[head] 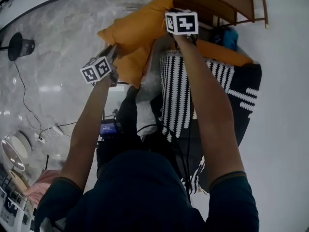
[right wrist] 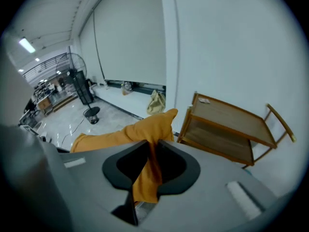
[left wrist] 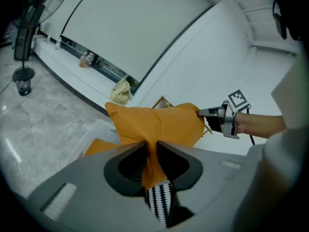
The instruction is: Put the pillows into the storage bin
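Observation:
I hold an orange pillow (head: 137, 28) up in the air by two of its edges. My left gripper (head: 112, 53) is shut on its near-left corner, and the cloth is pinched between the jaws (left wrist: 150, 146). On the opposite corner my right gripper (head: 170, 14) is shut, also seen across the pillow (left wrist: 203, 112); orange cloth hangs through its jaws (right wrist: 152, 146). A second orange pillow (left wrist: 99, 146) lies below, in what looks like a clear storage bin (left wrist: 79, 139). A black-and-white striped pillow (head: 176, 95) lies beneath my arms.
A wooden shelf rack (right wrist: 227, 124) stands by the white wall on the right. Beside the striped pillow lie a black pillow with white pattern (head: 244, 95) and another orange one (head: 222, 52). A floor fan (left wrist: 24, 33) and cables occupy the marble floor at left.

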`<state>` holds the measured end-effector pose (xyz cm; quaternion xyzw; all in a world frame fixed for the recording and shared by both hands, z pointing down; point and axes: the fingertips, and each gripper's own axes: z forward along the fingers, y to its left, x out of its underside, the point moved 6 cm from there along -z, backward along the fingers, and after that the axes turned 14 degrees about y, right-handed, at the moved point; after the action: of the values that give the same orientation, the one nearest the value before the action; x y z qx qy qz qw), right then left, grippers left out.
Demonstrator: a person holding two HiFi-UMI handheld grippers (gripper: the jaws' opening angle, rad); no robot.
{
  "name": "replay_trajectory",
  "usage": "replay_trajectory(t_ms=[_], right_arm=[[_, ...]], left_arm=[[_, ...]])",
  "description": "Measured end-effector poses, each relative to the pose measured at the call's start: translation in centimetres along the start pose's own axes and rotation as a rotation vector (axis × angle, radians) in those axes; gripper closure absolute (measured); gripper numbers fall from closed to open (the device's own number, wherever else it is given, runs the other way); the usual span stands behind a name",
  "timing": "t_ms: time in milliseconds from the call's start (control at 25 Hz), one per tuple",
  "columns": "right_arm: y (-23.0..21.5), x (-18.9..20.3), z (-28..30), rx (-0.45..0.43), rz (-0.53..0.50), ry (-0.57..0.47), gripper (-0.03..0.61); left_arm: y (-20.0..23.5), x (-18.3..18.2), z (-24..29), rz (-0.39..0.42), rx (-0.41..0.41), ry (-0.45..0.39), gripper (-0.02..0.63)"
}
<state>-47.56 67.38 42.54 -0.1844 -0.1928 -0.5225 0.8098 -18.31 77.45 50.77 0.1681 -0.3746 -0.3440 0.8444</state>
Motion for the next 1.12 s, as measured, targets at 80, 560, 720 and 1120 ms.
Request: replay_trajectory(t_ms=[80, 560, 720, 1120], right_arm=[[2.2, -1.7, 2.7, -0.021, -0.105, 0.023, 0.506], [12.6, -8.0, 11.7, -0.041, -0.539, 0.125, 0.506], [13.7, -9.9, 13.3, -0.011, -0.604, 0.106, 0.468], [10.7, -7.0, 9.8, 0.010, -0.454, 0.080, 0.469]], left_arm=[[1.6, 1.7, -0.2, -0.080, -0.015, -0.007, 0.543], [6.2, 7.6, 0.2, -0.406, -0.063, -0.086, 0.548], [7.3, 8.3, 1.3, -0.430, -0.088, -0.053, 0.475], [8.7, 6.7, -0.8, -0.256, -0.147, -0.033, 0.480]])
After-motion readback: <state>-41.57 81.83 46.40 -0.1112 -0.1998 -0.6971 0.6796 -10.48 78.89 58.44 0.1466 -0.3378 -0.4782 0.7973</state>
